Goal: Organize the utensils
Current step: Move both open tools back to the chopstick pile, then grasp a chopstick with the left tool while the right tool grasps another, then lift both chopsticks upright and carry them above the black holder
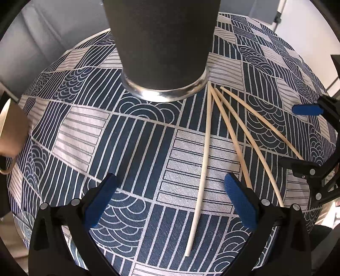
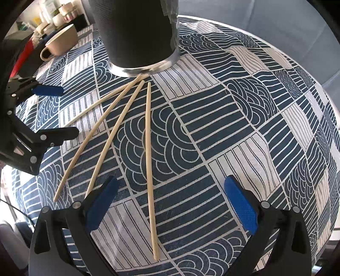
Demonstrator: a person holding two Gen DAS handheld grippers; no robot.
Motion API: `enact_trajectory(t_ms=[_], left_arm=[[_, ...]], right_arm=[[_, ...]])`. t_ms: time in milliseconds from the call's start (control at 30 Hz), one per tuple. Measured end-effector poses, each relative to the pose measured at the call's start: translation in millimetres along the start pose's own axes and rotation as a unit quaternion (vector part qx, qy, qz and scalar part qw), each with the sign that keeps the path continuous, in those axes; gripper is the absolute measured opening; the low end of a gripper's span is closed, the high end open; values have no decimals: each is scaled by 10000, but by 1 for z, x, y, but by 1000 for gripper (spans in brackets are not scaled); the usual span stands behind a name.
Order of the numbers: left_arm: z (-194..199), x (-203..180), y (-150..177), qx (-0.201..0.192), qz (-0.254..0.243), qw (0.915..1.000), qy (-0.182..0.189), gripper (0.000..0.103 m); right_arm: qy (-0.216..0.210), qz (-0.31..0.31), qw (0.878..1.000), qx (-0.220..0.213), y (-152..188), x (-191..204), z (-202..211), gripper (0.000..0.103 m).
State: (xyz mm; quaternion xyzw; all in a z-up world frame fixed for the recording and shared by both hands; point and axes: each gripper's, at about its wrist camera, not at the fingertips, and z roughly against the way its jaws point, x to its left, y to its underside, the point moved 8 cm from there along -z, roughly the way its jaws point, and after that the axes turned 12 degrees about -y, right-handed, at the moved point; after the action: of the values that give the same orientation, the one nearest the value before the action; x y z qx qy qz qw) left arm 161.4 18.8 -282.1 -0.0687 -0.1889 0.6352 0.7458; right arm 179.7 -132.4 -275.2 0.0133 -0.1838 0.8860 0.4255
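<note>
Several wooden chopsticks lie fanned out on the patterned tablecloth, their far ends meeting at the foot of a tall dark cup with a shiny metal base. In the right wrist view the same chopsticks spread from the dark cup toward the camera. My left gripper is open above the cloth, the leftmost chopstick lying between its fingers. My right gripper is open too, with the rightmost chopstick between its fingers. Each gripper shows at the edge of the other's view, the right gripper and the left gripper.
A beige mug stands on the cloth left of the dark cup, also seen as the beige mug at the left edge. Jars and bottles crowd the far left background. The round table's edge curves off to the right.
</note>
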Motion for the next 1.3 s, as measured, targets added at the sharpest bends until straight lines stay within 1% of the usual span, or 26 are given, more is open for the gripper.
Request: enact_trajectory(t_ms=[33,67,100,133,167,200,233,267,300,333,433,500,533,567,633,700,767,833,900,1000,1167,1233,1300], left_arm=[[2,0,1,-24,-10,10000,4,91],[5,0,2,-44,-29,10000,17,87],[8,0,4,-74,-63,9999,38,77],[11,0,5,-110,-99,9999,63,64],[13,0,6,-139,-138,9998,89,56],[14,-1,5,-145,-169,9997,106,38],[16,0,7,-115,-200,9996,135,25],[17,0,7,-91,-209,9996,159,20],[17,1,10,-49,-235,9995,212,11],[17,2,11,-10,-252,9994,241,8],[18,5,15,128,-236,9992,307,7],[18,8,20,340,-65,9983,473,6],[20,10,24,398,-35,9978,531,6],[20,12,27,473,16,9971,590,6],[20,15,31,656,233,9948,747,4],[20,20,39,875,528,9905,921,4],[22,24,46,1034,716,9872,984,4],[26,28,54,1131,775,9857,980,4],[31,35,57,1125,860,9859,887,4],[38,42,55,1047,1080,9845,903,4],[54,58,45,799,1481,9810,966,4],[62,65,38,687,1578,9805,951,4],[72,76,30,521,1708,9797,915,4]], right_arm=[[-18,22,10000,0,1,1,3,88],[-46,103,9999,-20,2,3,7,73],[-49,134,9999,-32,4,3,11,64],[-66,150,9999,-32,5,2,15,49],[-69,179,9998,-37,7,1,18,31],[-70,193,9998,-29,9,0,20,15],[-91,193,9998,3,11,-2,21,13],[-97,205,9997,17,11,-1,21,10],[-84,236,9997,44,9,-1,20,6],[-57,236,9997,73,9,-2,21,5],[-161,50,9998,144,7,-9,21,5],[-294,-141,9992,209,8,-15,22,5],[-431,-295,9984,226,9,-17,23,5],[-712,-558,9956,239,11,-20,24,4],[-1060,-870,9903,216,15,-24,25,4],[-1289,-1054,9859,158,18,-26,28,4],[-1481,-1202,9815,144,20,-27,31,5],[-1560,-1201,9804,102,19,-26,34,5],[-1574,-1163,9807,55,16,-26,38,5],[-1681,-1122,9793,-82,5,-19,44,5],[-1777,-1006,9785,-296,-18,-15,55,5],[-1716,-1047,9790,-338,-25,-18,60,5],[-1743,-1097,9776,-446,-32,-22,67,5]])
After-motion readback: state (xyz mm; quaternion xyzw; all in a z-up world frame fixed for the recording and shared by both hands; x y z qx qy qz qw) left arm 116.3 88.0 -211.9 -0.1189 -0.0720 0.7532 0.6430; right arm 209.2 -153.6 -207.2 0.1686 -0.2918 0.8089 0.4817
